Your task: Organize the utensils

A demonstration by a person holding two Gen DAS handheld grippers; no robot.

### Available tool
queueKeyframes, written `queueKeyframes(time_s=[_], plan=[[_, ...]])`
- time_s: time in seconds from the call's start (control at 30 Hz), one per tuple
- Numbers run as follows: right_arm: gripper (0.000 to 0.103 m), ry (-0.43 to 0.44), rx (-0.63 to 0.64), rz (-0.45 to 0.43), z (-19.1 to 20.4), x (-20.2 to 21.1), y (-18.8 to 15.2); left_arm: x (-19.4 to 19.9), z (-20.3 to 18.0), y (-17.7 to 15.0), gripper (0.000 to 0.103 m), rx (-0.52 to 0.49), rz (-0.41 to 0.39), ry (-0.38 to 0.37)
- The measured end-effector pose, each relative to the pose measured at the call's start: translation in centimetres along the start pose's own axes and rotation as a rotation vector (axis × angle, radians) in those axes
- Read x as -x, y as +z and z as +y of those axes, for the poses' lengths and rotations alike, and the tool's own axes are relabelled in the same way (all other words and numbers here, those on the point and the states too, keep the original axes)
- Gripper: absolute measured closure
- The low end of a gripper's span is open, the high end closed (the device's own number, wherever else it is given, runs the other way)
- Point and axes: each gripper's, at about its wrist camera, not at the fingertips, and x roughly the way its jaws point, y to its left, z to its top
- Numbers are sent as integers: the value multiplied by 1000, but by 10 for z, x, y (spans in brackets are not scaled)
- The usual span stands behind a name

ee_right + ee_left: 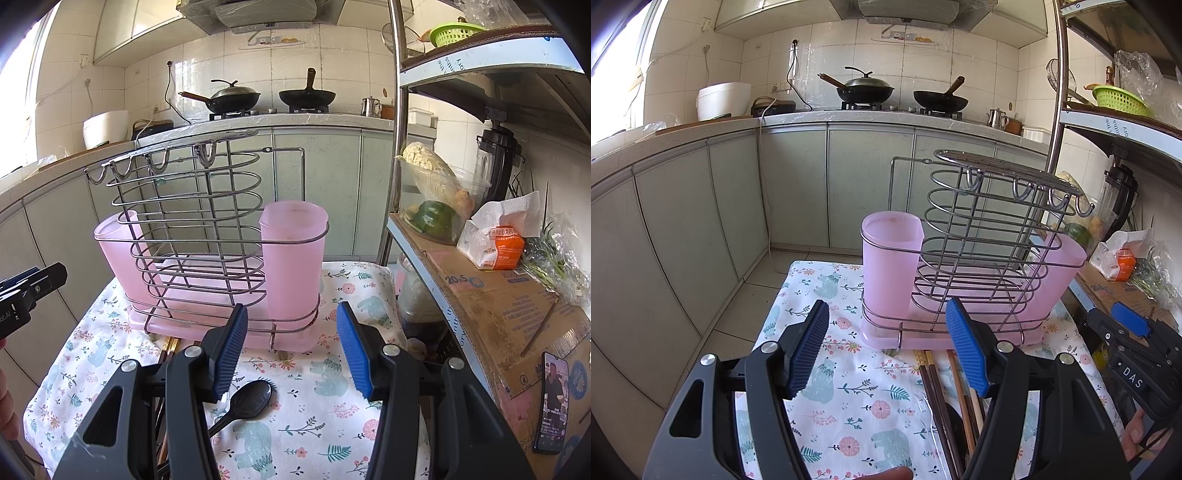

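A wire utensil rack [975, 236] with two pink cups [890, 258] stands on a pink tray on a floral cloth [849, 398]; it also shows in the right wrist view [192, 229], with a pink cup [293, 258] at its right end. Several chopsticks [945, 402] lie on the cloth in front of it, partly under my left gripper's right finger. A black spoon [247, 400] lies on the cloth by my right gripper's left finger. My left gripper [886, 347] is open and empty. My right gripper [291, 347] is open and empty; it also appears in the left wrist view [1134, 332].
A shelf unit [491, 295] on the right holds a tissue pack [498, 247], vegetables, a blender and a phone [554, 402]. Grey-green kitchen cabinets [798, 192] and a counter with two woks [864, 90] stand behind. Tiled floor lies to the left.
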Motion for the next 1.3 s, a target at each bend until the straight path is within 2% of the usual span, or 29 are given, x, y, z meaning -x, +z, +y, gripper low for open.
queueKeyframes(time_s=[0.7,1.03,1.17,1.3], plan=[[54,6,0,19,0,-1,-2,-4,-2,-9,37,-2,27,-10],[54,22,-22,118,-5,-12,-12,-12,2,-15,37,-6,77,-20],[54,41,-39,174,-11,-20,-20,-18,8,-22,37,-13,123,-27],[54,64,-39,218,-13,-26,-30,-27,16,-32,37,-10,199,-68]])
